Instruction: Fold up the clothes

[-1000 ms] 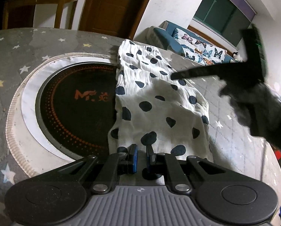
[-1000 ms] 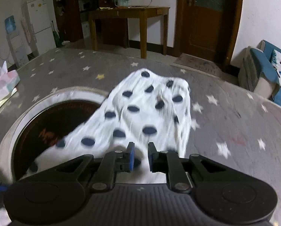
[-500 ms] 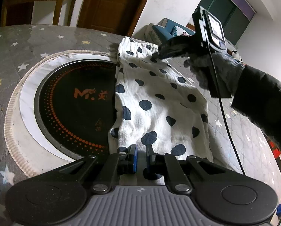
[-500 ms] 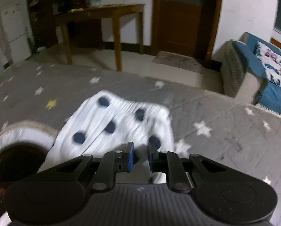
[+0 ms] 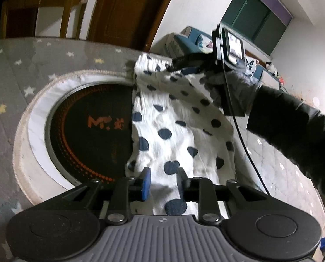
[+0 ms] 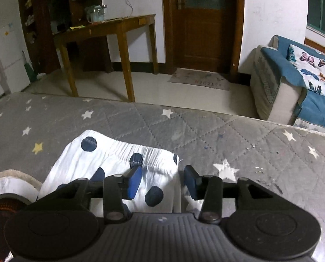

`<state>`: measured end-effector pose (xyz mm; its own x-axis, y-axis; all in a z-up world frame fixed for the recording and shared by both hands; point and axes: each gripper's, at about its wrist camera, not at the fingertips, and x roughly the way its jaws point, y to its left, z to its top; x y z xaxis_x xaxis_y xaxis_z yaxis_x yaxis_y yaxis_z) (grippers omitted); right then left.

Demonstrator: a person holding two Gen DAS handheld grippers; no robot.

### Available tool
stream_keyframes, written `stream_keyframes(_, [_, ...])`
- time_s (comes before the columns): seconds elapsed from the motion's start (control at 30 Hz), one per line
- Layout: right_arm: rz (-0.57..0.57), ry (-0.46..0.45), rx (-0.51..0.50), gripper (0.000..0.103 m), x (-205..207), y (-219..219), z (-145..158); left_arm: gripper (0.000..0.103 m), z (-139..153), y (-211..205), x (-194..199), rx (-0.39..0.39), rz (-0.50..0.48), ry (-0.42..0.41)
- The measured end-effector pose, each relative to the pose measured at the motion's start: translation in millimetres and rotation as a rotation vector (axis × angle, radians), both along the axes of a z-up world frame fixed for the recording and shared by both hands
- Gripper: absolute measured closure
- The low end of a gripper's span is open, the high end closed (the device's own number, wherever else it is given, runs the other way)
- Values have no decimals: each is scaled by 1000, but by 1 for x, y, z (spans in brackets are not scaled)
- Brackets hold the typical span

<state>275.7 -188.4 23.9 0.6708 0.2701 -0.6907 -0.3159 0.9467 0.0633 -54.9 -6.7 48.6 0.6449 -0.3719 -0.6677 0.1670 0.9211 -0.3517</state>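
On the grey star-print quilted cover [image 6: 206,131], we had the white polka-dot garment [image 5: 173,126] lying folded in a long strip, its left edge overlapping the black round cooktop [image 5: 90,126] set into the surface. A pale fabric ring [image 5: 31,118] bordered the cooktop.

Left gripper [image 5: 162,183]: sat at the near end of the garment. Its jaws were opening, with the cloth lying between and under the blue pads [image 5: 145,183]; we saw no pinch on it, the pads stood clear of the fabric on either side.

Right gripper [image 6: 162,181]: sat at the far end, over the elastic waistband [image 6: 140,150]. Its jaws were also opening. The garment's right edge lay between the fingers, the left pad over the cloth and the right pad over bare cover just past the edge. The pads were not pressing on the fabric.

In the left wrist view, we saw the right gripper [image 5: 173,64] held by a gloved hand [image 5: 230,87] in a dark sleeve [image 5: 293,126], tips just at the waistband, a cable [image 5: 243,144] hanging from it.

The waistband end lay flat on the cover, near its far edge. Beyond it: tiled floor, wooden table [image 6: 110,28], brown door [image 6: 204,21], blue sofa [image 6: 293,83] with a butterfly-print cushion.
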Motion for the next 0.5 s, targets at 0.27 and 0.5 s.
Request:
stream_keyframes(0.27, [14,2,54,86,3,-11,1,73,2,7,8,12,38,-3])
stream_keyframes(0.5, [-20,-9,54,90,5,-20,0,76,-7,-5,28,56,10,-7])
